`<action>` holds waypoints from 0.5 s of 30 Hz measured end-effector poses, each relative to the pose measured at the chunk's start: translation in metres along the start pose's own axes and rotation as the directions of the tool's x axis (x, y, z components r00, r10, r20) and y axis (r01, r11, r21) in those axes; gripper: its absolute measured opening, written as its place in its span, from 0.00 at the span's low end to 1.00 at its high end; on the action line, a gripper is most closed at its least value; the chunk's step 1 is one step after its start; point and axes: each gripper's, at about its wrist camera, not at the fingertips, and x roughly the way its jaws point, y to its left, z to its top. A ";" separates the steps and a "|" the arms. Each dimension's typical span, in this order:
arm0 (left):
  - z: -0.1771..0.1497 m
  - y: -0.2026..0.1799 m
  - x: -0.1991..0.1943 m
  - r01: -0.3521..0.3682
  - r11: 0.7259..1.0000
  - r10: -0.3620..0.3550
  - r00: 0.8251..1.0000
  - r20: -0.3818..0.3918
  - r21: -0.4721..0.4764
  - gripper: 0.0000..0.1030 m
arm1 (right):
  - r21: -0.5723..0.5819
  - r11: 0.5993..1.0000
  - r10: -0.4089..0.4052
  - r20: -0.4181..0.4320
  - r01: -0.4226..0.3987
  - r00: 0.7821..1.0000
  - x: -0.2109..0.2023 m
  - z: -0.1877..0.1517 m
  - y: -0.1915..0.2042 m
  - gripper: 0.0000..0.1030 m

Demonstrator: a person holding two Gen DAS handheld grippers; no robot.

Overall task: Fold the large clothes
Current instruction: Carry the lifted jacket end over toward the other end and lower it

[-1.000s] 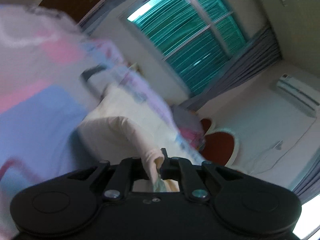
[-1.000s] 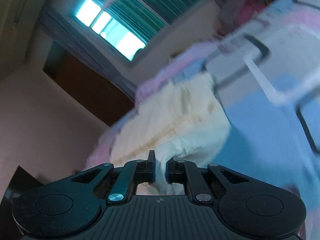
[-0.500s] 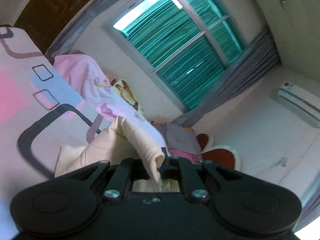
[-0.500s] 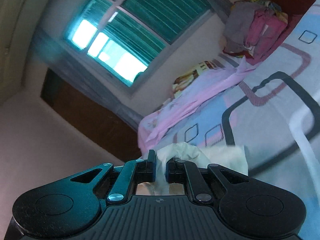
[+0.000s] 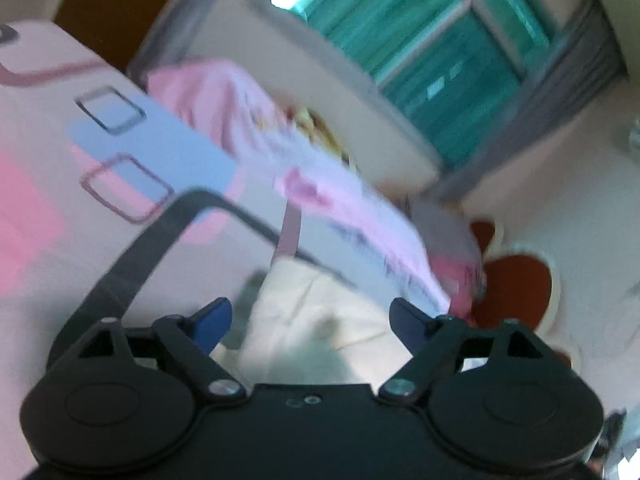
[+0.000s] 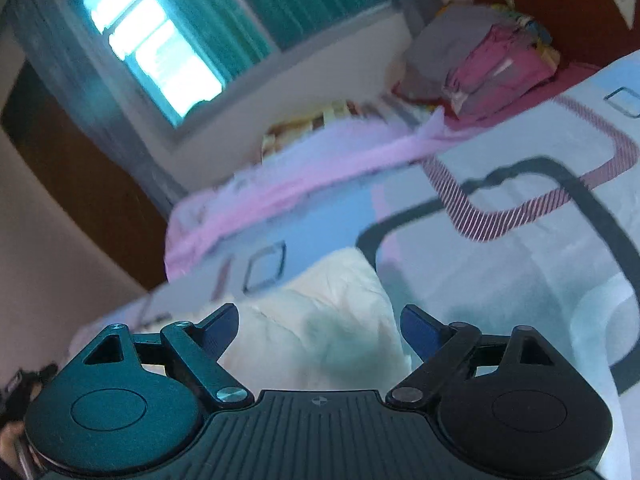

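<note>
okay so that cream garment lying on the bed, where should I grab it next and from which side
Probably the cream garment's near edge, coming in low from the side where the two grippers already are. It lies flattened on the patterned bedsheet, and that edge sits just ahead of the opening jaws of the left gripper and right gripper.

Left claw [image 5: 310,318] and right claw [image 6: 319,326], jaws opening.

The folded garment [image 5: 316,312] lies on the bed [image 5: 48,240], near, just ahead of both grippers. Beyond it a blanket [image 6: 280,196] stretches across the bed. At the far right end sits a pile of clothes [image 6: 488,68], against the headboard [image 6: 560,4]. The window [image 6: 224,28] stands behind the bed.
</note>
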 end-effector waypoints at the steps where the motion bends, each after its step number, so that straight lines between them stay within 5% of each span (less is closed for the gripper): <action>1: 0.003 0.002 0.008 -0.009 1.000 0.010 0.999 -0.030 0.022 0.76 | -0.019 1.000 -0.015 -0.013 0.014 1.000 0.009 0.000 0.000 0.85; 2: 0.004 0.003 0.015 -0.021 0.999 0.023 0.998 -0.051 0.041 0.75 | -0.028 0.999 -0.027 -0.028 0.026 0.999 0.016 -0.002 0.000 0.85; 4: 0.003 0.005 0.026 -0.020 0.998 0.027 0.995 -0.097 0.065 0.57 | -0.040 0.998 -0.054 -0.058 0.051 0.997 0.027 -0.003 0.000 0.82; 6: 0.001 0.006 0.037 -0.031 0.995 0.043 0.990 -0.133 0.094 0.46 | -0.053 0.997 -0.065 -0.116 0.060 0.991 0.040 -0.006 0.000 0.53; 7: -0.001 0.008 0.041 -0.013 0.996 0.026 0.989 -0.144 0.093 0.29 | -0.061 0.997 -0.054 -0.128 0.047 0.990 0.043 -0.008 0.001 0.38; 9: -0.006 0.006 0.045 0.003 0.994 0.014 0.988 -0.152 0.109 0.15 | -0.113 0.993 -0.059 -0.118 0.046 0.991 0.042 -0.014 0.009 0.25; 11: -0.008 0.001 0.038 0.022 0.991 -0.006 0.994 -0.113 0.136 0.04 | -0.152 0.987 -0.066 -0.068 0.055 0.996 0.033 -0.016 0.015 0.10; 15: -0.003 -0.016 0.000 0.122 0.977 -0.136 0.988 0.069 0.173 0.03 | -0.193 0.981 0.005 0.126 0.019 0.992 -0.005 -0.011 0.026 0.08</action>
